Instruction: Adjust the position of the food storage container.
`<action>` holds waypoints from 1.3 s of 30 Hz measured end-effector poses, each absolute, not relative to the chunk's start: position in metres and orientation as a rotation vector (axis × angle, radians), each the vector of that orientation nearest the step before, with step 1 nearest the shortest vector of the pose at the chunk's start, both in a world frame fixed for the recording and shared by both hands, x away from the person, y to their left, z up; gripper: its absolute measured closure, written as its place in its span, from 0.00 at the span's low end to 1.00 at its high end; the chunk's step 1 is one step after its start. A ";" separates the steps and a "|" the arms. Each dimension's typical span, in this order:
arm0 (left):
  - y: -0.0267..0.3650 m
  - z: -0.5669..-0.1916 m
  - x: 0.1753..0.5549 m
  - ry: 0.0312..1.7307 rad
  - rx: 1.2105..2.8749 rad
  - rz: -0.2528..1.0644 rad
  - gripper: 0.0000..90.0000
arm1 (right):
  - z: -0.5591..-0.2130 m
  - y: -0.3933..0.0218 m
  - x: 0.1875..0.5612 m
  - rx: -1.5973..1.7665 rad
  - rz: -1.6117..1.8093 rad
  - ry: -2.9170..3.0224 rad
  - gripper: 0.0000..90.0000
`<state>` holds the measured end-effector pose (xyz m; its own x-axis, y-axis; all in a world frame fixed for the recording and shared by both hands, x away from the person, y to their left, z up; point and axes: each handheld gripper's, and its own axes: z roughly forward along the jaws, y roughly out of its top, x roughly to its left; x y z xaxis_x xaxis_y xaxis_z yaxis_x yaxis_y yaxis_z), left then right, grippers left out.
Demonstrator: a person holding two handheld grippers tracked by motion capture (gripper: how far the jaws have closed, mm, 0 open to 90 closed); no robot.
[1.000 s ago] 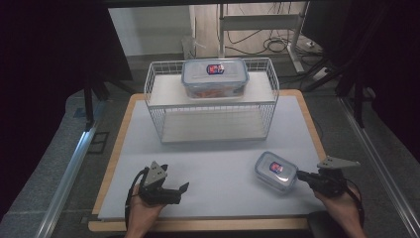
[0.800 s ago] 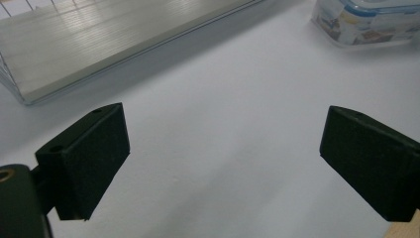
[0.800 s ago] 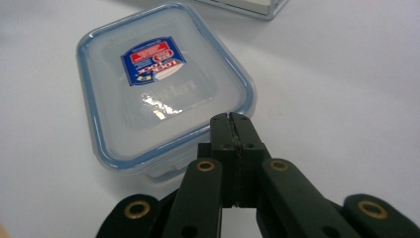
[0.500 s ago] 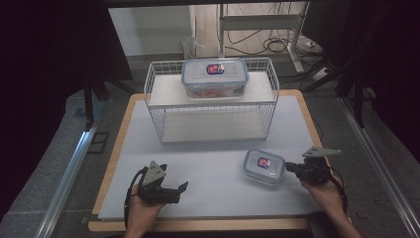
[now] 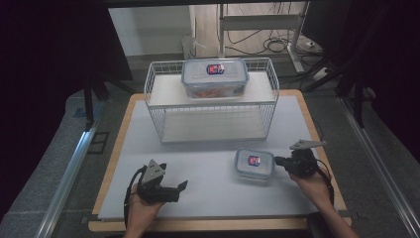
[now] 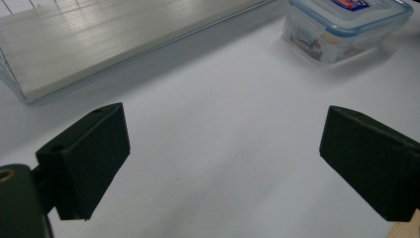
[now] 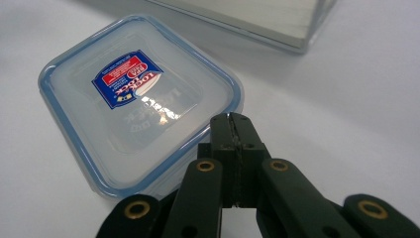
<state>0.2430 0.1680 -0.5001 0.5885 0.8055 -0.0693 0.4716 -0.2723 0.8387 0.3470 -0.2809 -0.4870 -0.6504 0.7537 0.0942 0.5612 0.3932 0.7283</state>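
A small clear container [image 5: 254, 163] with a blue-rimmed lid and a red-and-blue label lies flat on the white mat. My right gripper [image 5: 278, 161] is shut, and its tips rest against the container's right edge. The right gripper view shows the closed jaws [image 7: 233, 121] meeting the rim of the small container [image 7: 133, 99], with nothing between them. My left gripper [image 5: 182, 188] rests low at the front left, open and empty. In the left gripper view, its open jaws [image 6: 223, 158] frame bare mat, with the small container [image 6: 346, 25] farther off.
A white wire rack [image 5: 163, 94] stands at the back of the mat, with a larger lidded container [image 5: 214, 78] on its upper shelf. The rack's lower shelf [image 6: 124, 44] is bare. The mat lies on a wooden board [image 5: 115, 148], with dark floor and metal rails on either side.
My right gripper has slid left across the mat, and the small container has moved left ahead of it. The left gripper has stayed put.
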 end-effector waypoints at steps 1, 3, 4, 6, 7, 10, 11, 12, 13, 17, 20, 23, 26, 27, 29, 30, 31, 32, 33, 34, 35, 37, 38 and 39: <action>0.168 -0.500 0.243 1.023 1.925 0.471 0.06 | -0.487 -0.277 0.348 1.157 1.108 2.408 1.00; 0.168 -0.500 0.243 1.026 1.923 0.470 0.06 | -0.487 -0.270 0.350 1.142 1.112 2.419 1.00; 0.169 -0.500 0.243 1.026 1.923 0.470 0.06 | -0.487 -0.266 0.351 1.131 1.116 2.427 1.00; 0.169 -0.500 0.243 1.026 1.923 0.472 0.06 | -0.487 -0.261 0.351 1.128 1.123 2.435 1.00; 0.170 -0.500 0.243 1.027 1.924 0.472 0.06 | -0.487 -0.257 0.351 1.120 1.127 2.442 1.00; 0.171 -0.500 0.244 1.031 1.925 0.472 0.06 | -0.488 -0.250 0.351 1.100 1.132 2.456 1.00; 0.171 -0.500 0.244 1.032 1.925 0.471 0.06 | -0.488 -0.247 0.352 1.097 1.134 2.461 1.00; 0.172 -0.500 0.244 1.033 1.924 0.471 0.06 | -0.488 -0.245 0.352 1.094 1.136 2.467 1.00; 0.172 -0.500 0.244 1.034 1.924 0.472 0.06 | -0.488 -0.242 0.352 1.091 1.142 2.471 1.00; 0.173 -0.500 0.244 1.039 1.924 0.474 0.06 | -0.489 -0.237 0.355 1.084 1.122 2.476 1.00; 0.173 -0.501 0.245 1.039 1.925 0.472 0.06 | -0.494 -0.237 0.363 1.126 1.064 2.475 1.00; 0.173 -0.501 0.246 1.039 1.928 0.469 0.06 | -0.498 -0.239 0.369 1.158 1.096 2.484 1.00; 0.173 -0.501 0.247 1.043 1.928 0.466 0.06 | -0.500 -0.236 0.372 1.171 1.106 2.491 1.00; 0.173 -0.501 0.247 1.042 1.927 0.465 0.06 | -0.501 -0.234 0.374 1.169 1.104 2.497 1.00; 0.172 -0.501 0.247 1.042 1.929 0.468 0.06 | -0.502 -0.230 0.374 1.162 1.102 2.508 1.00; 0.172 -0.501 0.247 1.041 1.927 0.470 0.06 | -0.503 -0.227 0.374 1.155 1.101 2.519 1.00; 0.173 -0.501 0.247 1.042 1.927 0.469 0.06 | -0.503 -0.224 0.373 1.148 1.103 2.526 1.00; 0.173 -0.501 0.248 1.043 1.924 0.468 0.06 | -0.503 -0.221 0.372 1.141 1.107 2.532 1.00; 0.174 -0.501 0.248 1.044 1.924 0.469 0.06 | -0.503 -0.218 0.371 1.131 1.109 2.541 1.00; 0.174 -0.501 0.248 1.045 1.924 0.468 0.06 | -0.503 -0.216 0.370 1.123 1.111 2.548 1.00; 0.174 -0.501 0.248 1.045 1.923 0.469 0.06 | -0.503 -0.214 0.368 1.115 1.111 2.555 1.00; 0.174 -0.501 0.248 1.045 1.922 0.469 0.06 | -0.504 -0.210 0.364 1.105 1.117 2.568 1.00; 0.174 -0.501 0.248 1.044 1.922 0.468 0.06 | -0.504 -0.209 0.364 1.101 1.119 2.572 1.00; 0.174 -0.501 0.248 1.044 1.923 0.467 0.06 | -0.504 -0.208 0.363 1.099 1.120 2.575 1.00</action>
<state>0.2479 0.1743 -0.5007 0.5774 0.8129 -0.0764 0.4850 -0.2662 0.8330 0.3627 -0.2079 -0.5040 -0.7273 0.6668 0.1625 0.5734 0.4602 0.6778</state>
